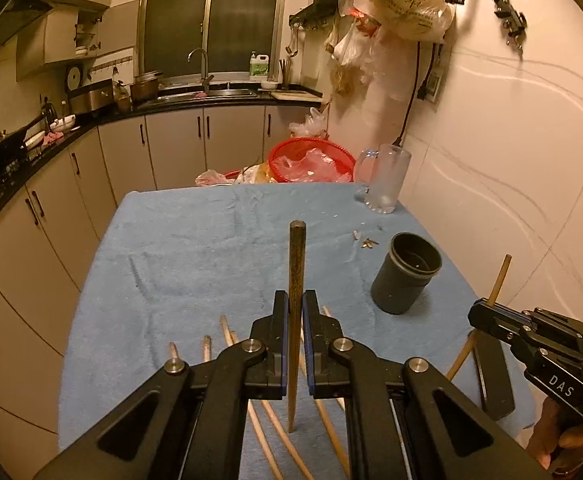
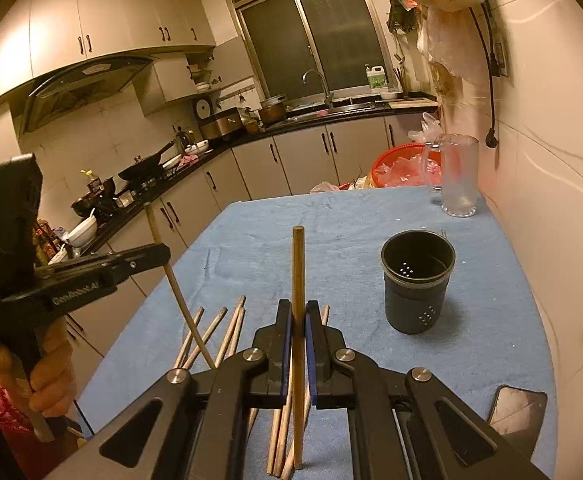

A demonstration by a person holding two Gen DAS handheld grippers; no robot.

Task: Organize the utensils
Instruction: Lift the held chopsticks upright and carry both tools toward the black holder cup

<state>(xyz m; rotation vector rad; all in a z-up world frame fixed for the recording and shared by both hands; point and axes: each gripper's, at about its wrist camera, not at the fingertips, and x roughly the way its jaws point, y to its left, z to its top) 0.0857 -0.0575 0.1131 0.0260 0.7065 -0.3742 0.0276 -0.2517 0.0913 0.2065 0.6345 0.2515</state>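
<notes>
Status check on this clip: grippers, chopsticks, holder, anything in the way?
Left gripper shut on dark chopstick. Right gripper shut on brown chopstick. More chopsticks loose on cloth. Dark holder upright, empty, path clear.

glass mug point(image 1: 387, 178), red basket point(image 1: 311, 160), phone point(image 2: 517, 408)

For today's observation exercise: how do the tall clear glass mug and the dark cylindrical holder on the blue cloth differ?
The tall clear glass mug is see-through with a side handle; the dark cylindrical holder is opaque, handleless, and has small holes. The mug is taller and stands farther back near the wall; the holder sits nearer the chopsticks. Both stand upright, open-topped, with no utensils in them.
</notes>
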